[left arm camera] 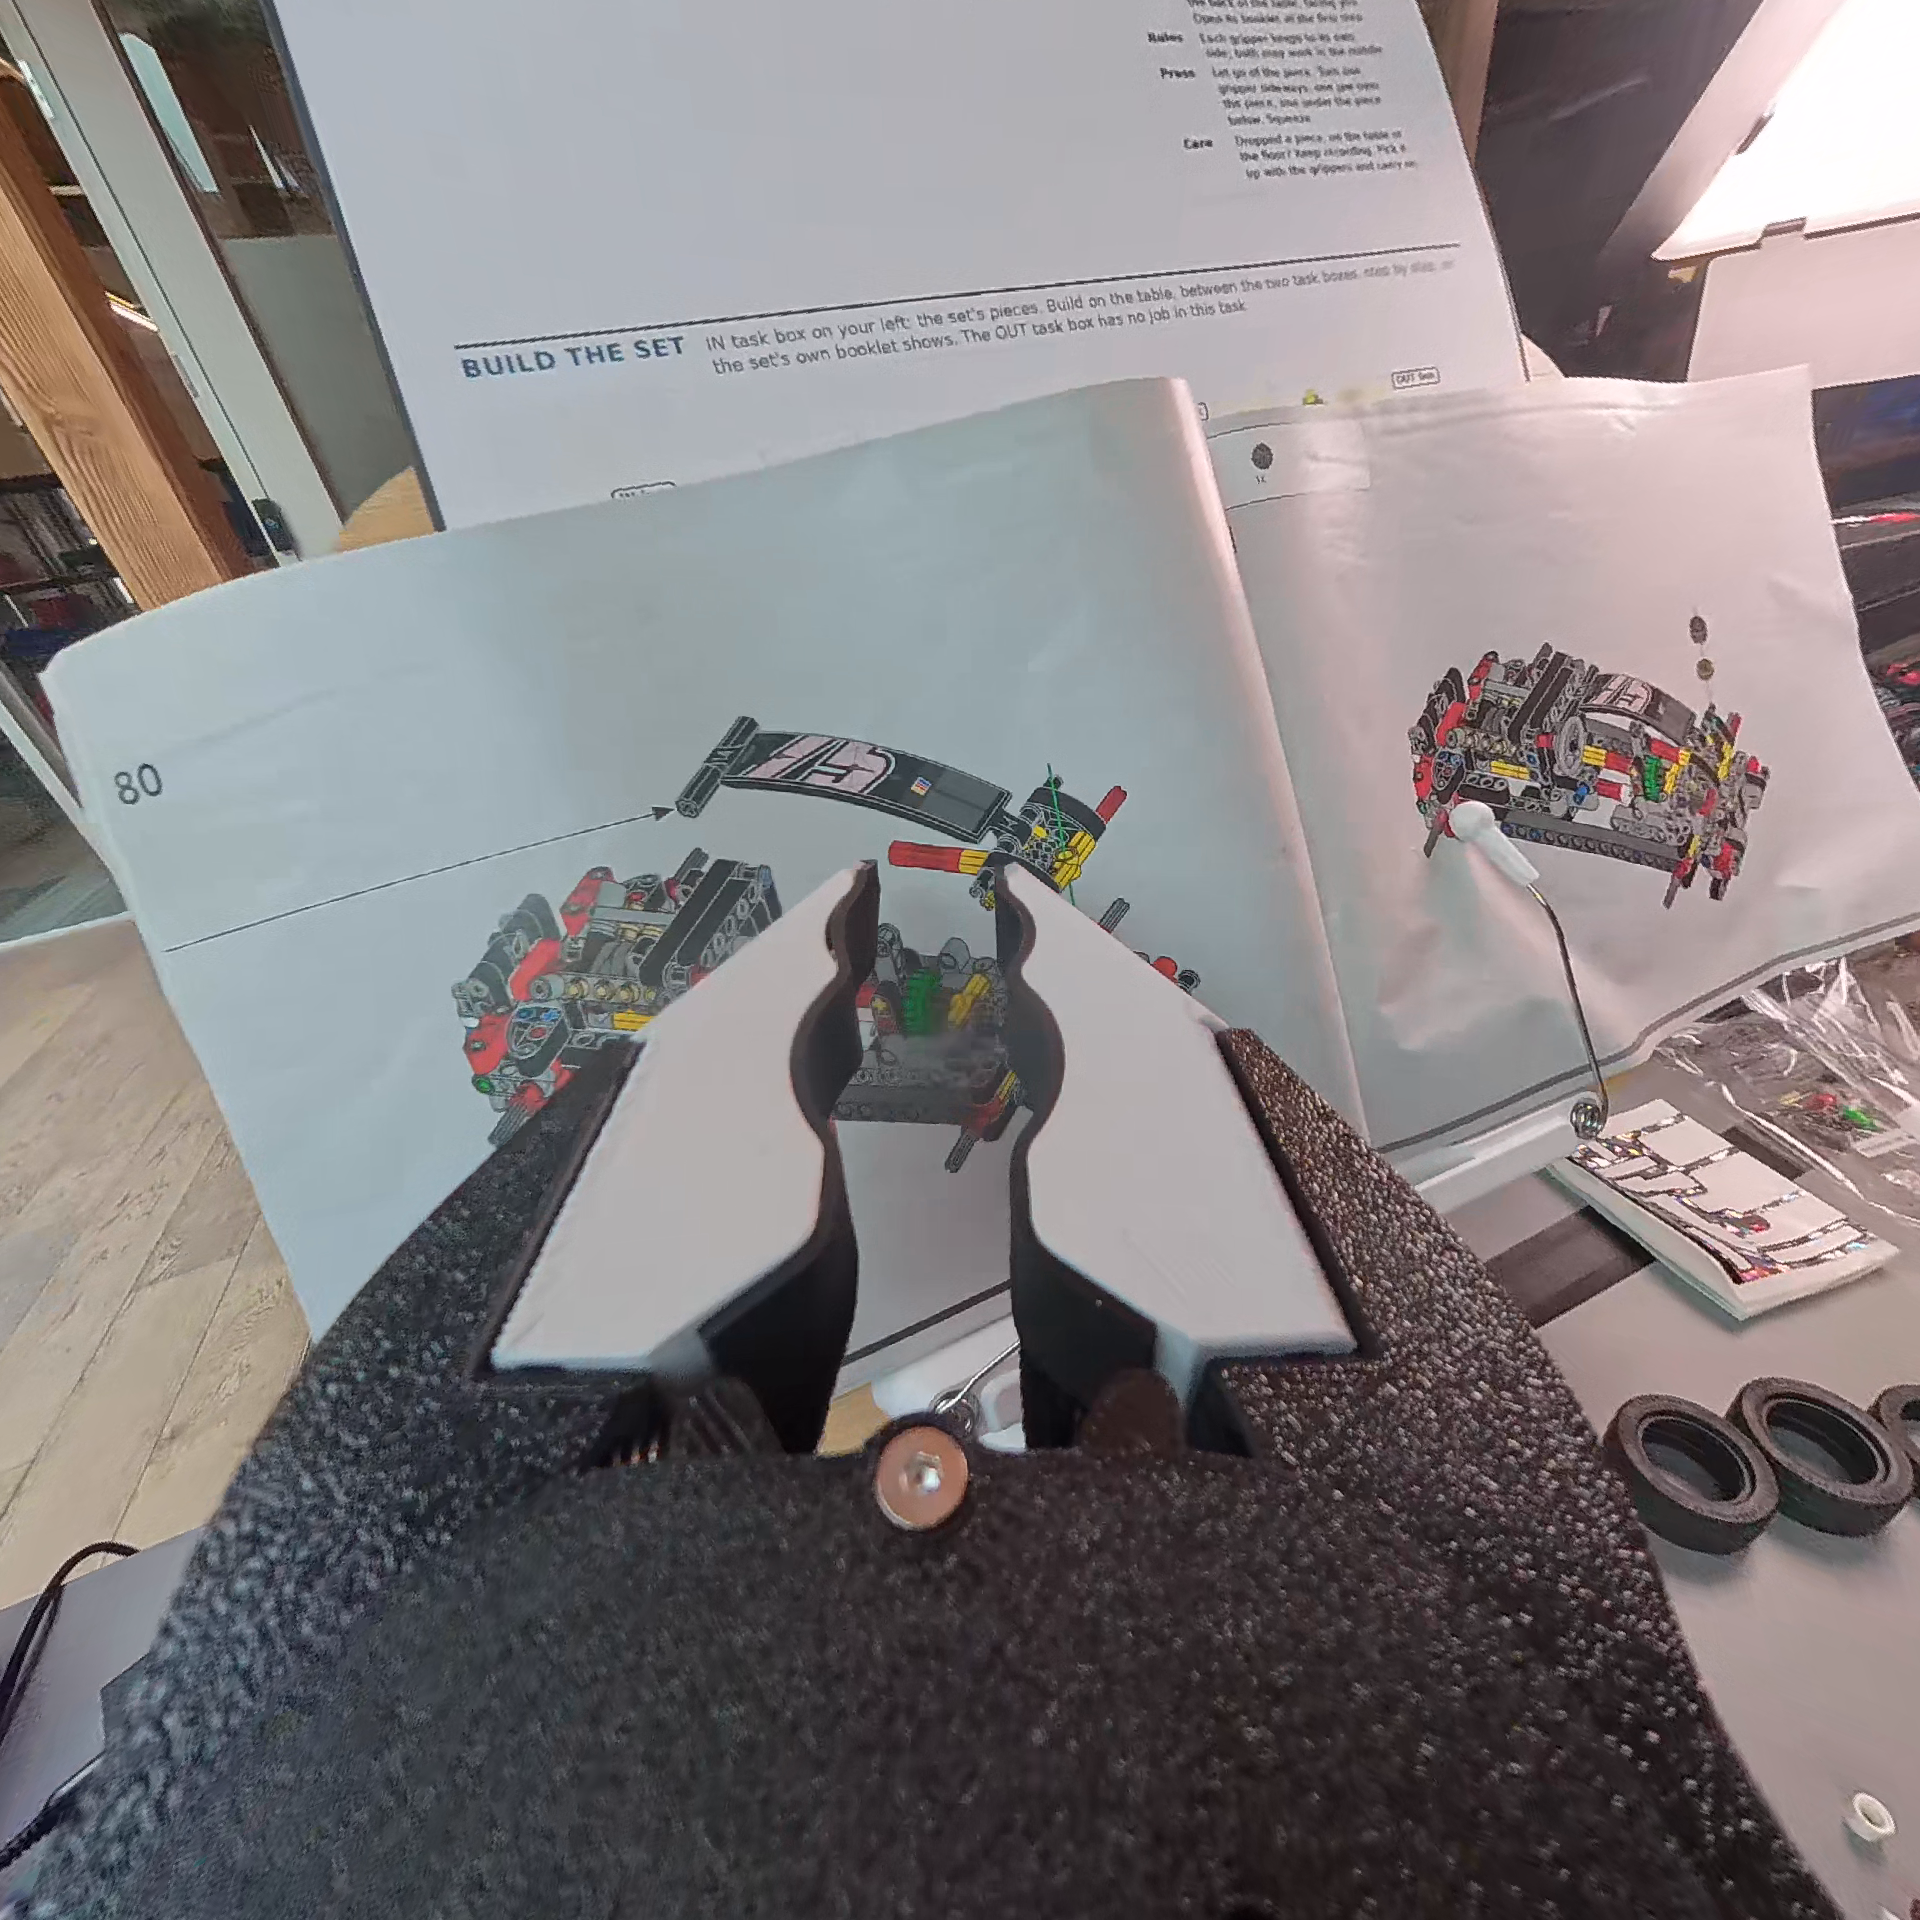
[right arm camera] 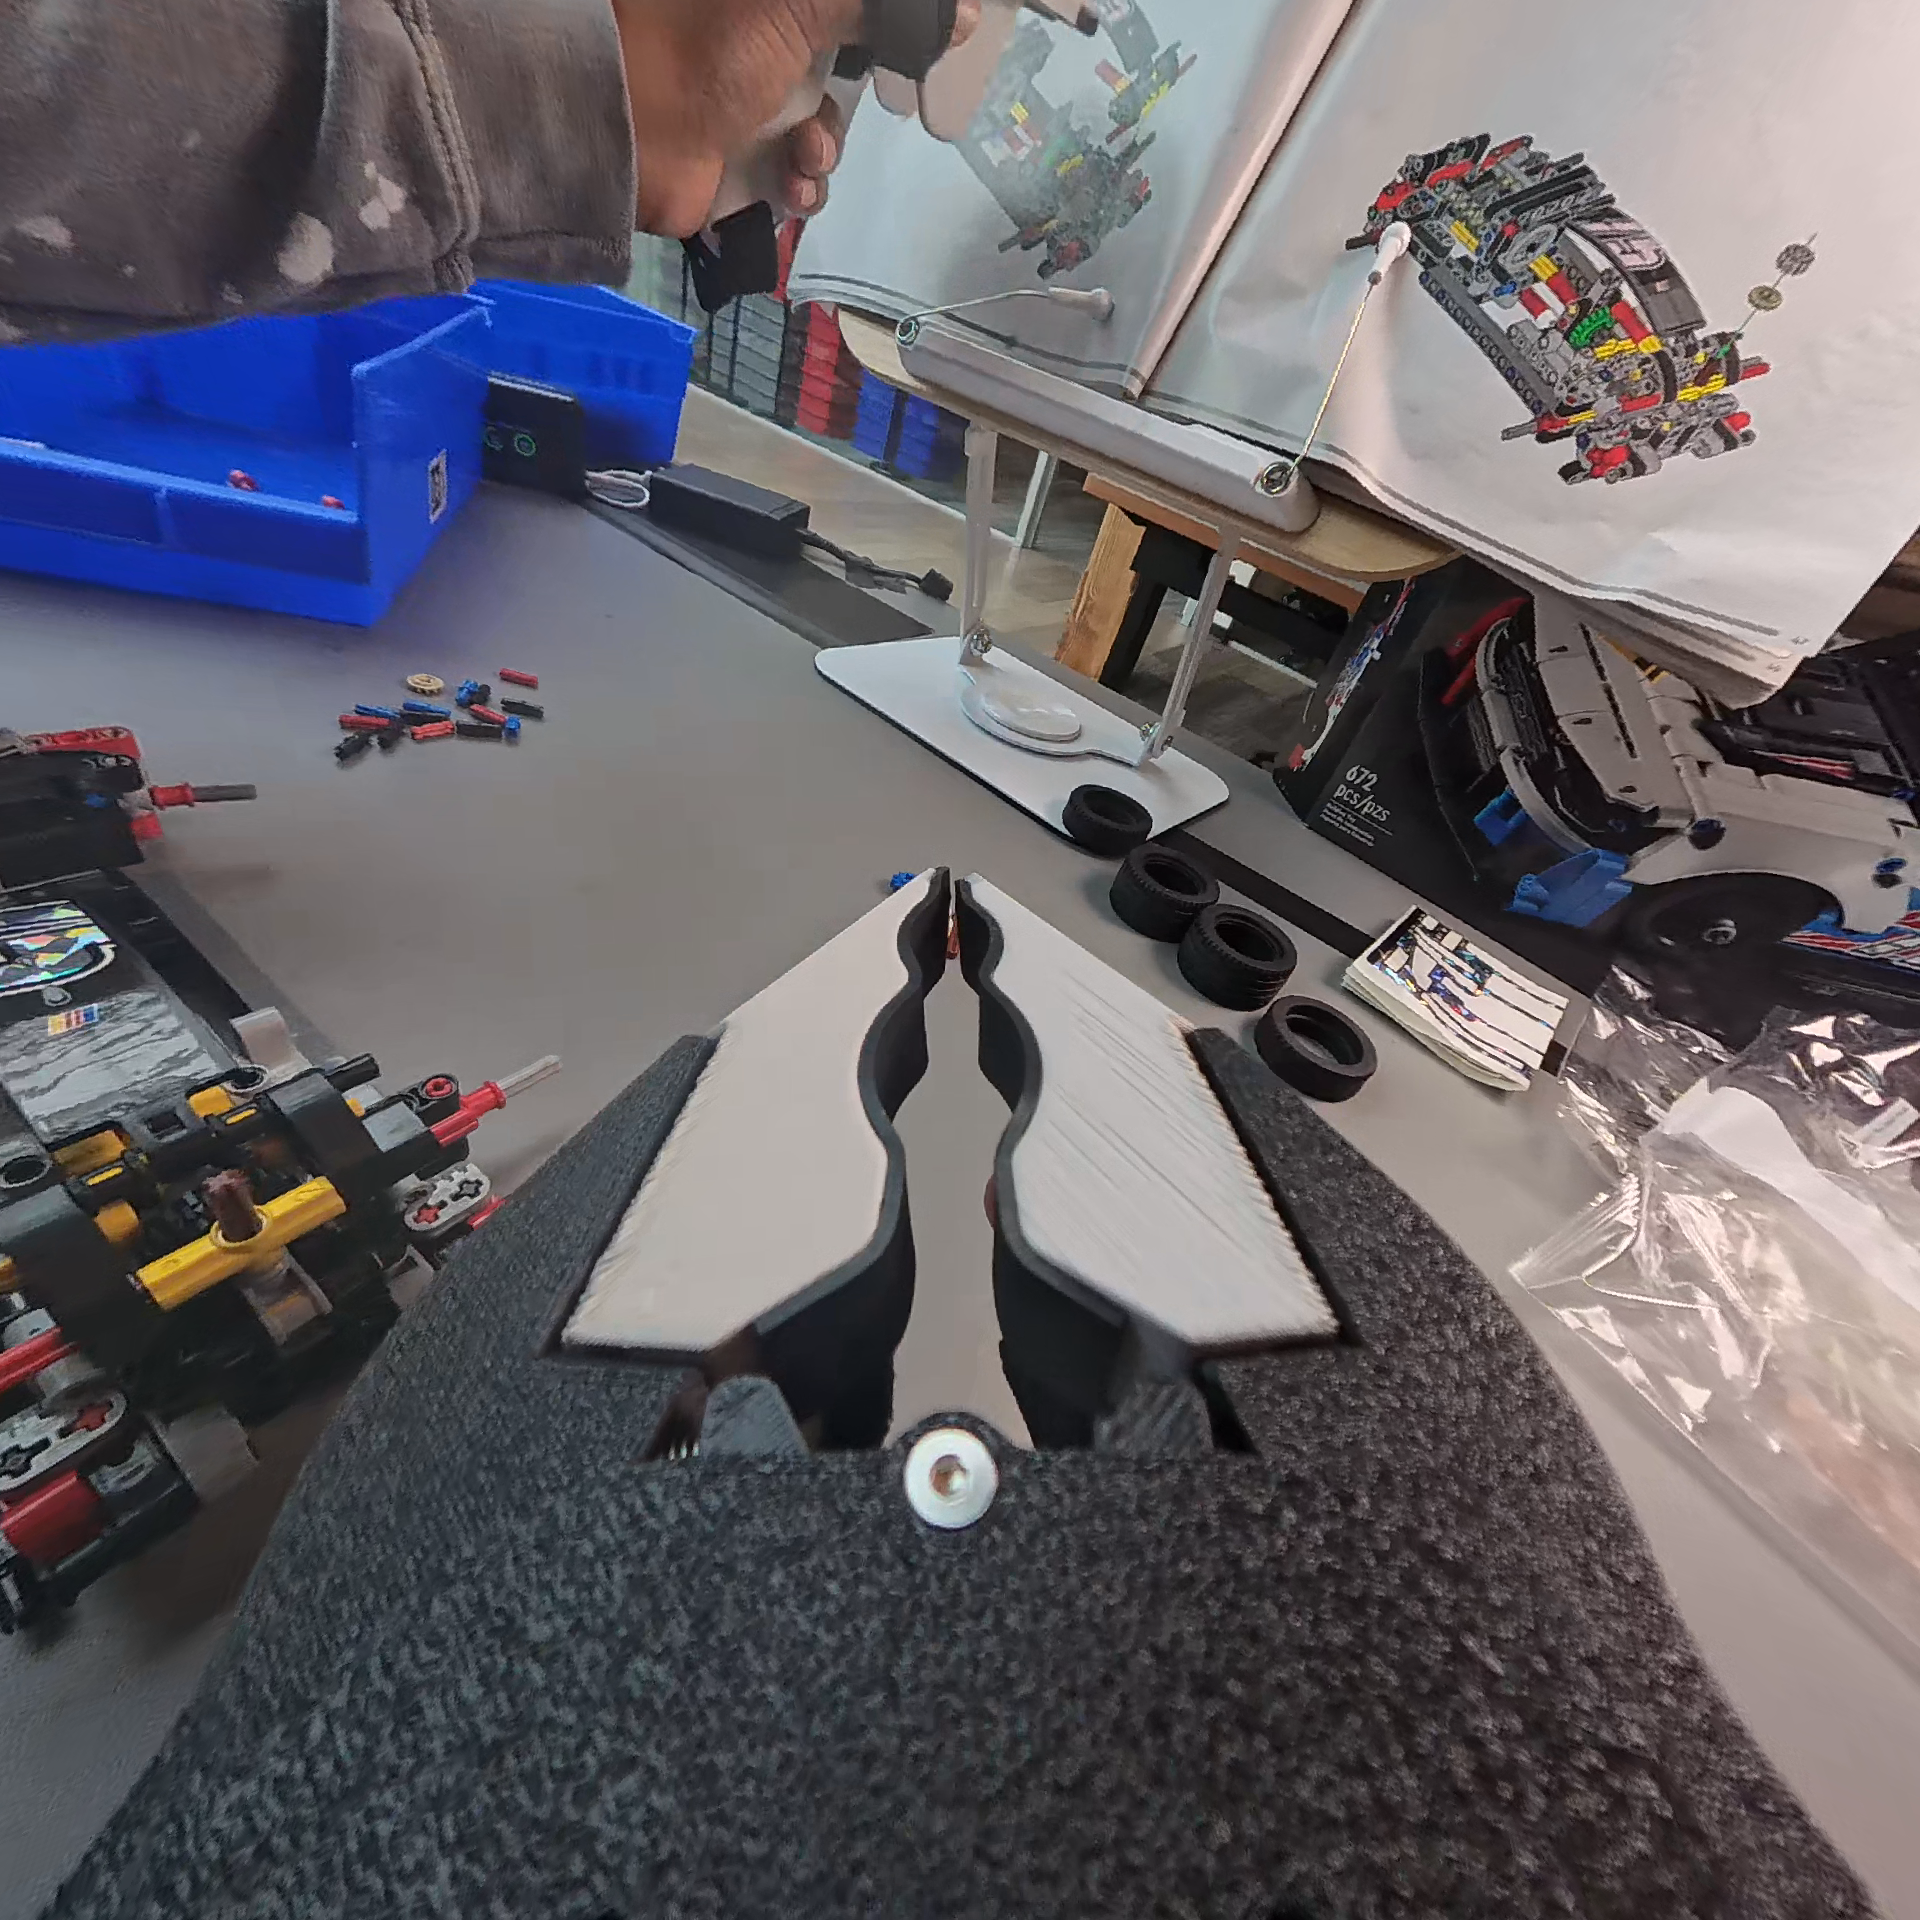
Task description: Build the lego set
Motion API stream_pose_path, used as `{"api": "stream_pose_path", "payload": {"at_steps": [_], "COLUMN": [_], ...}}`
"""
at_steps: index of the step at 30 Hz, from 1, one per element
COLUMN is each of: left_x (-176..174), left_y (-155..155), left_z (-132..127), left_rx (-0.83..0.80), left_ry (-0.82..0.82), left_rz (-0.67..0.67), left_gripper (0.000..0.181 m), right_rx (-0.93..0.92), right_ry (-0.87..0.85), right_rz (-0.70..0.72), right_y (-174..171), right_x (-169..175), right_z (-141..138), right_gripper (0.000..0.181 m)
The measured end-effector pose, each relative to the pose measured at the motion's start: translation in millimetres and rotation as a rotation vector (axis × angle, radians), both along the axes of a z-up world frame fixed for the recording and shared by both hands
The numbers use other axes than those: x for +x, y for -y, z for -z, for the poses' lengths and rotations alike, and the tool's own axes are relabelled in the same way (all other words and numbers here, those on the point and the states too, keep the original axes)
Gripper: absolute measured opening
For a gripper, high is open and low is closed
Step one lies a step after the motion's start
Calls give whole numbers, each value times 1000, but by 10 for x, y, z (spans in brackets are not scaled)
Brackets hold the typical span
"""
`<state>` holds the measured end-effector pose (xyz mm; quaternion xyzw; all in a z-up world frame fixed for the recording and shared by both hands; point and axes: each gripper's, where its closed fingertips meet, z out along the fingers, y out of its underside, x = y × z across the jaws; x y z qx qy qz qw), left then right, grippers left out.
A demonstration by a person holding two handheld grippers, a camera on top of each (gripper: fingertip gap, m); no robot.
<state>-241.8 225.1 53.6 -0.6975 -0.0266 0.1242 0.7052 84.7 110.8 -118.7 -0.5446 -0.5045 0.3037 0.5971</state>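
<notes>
Black speckled housing fills the lower part of both wrist views, with pale jaws reaching forward from it.

Left gripper (left arm camera: pixel 935 883): its jaws stand spread, with a clear gap between the tips and nothing between them. Straight ahead of the jaws stands the open instruction booklet (left arm camera: pixel 665 748), propped upright on a stand, its left page showing a drawing of the model. Behind the booklet rises a large white printed sheet (left arm camera: pixel 883 208). Right of the jaws, on the grey bench (left arm camera: pixel 1787 1683), lie black tyres (left arm camera: pixel 1688 1470) and, farther off, a sticker sheet (left arm camera: pixel 1714 1205).

Right gripper (right arm camera: pixel 953 896): its jaws are nearly pressed together, and a small reddish piece (right arm camera: pixel 952 940) shows in the narrow slit just behind the tips; whether they pinch it I cannot tell. Left of the jaws and close to the housing sits the partly built lego model (right arm camera: pixel 197 1216), black with yellow and red parts, resting on the bench. Ahead and left of the jaws is a scatter of small loose pins (right arm camera: pixel 447 717), and beyond them a blue bin (right arm camera: pixel 239 457). Just right of the jaw tips four tyres lie in a loose row, with the sticker sheet beyond and crumpled clear plastic bags (right arm camera: pixel 1745 1226) farther right. Ahead and right stands the set's box (right arm camera: pixel 1558 748), under the booklet on its white stand (right arm camera: pixel 1029 717). Above and left, a person's hand (right arm camera: pixel 748 114) holds the other gripper up near the booklet.
</notes>
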Motion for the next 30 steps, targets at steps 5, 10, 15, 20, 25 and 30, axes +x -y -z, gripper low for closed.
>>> {"api": "stream_pose_path", "payload": {"at_steps": [5,10,15,20,25,30], "left_x": [133,169,134,147,376,1467], "left_y": [-84,-152,-158,-128,20,623], "left_z": [206,251,27,20,-8,266], "left_rx": [-17,-26,10,12,9,-108], "left_ry": [5,-5,15,12,0,30], "left_rz": [20,21,25,30,110,548], "left_gripper": [19,17,18,18,24,49], "right_rx": [-23,-19,-27,-31,-61,-170], "right_ry": [3,2,1,3,19,72], "right_rz": [-14,-11,-11,-19,-68,-388], "right_y": [-9,-19,-36,-22,54,563], "right_x": [-13,13,24,17,-7,-24], "right_z": [26,10,11,13,54,93], "right_gripper": [0,0,0,0,0,10]}}
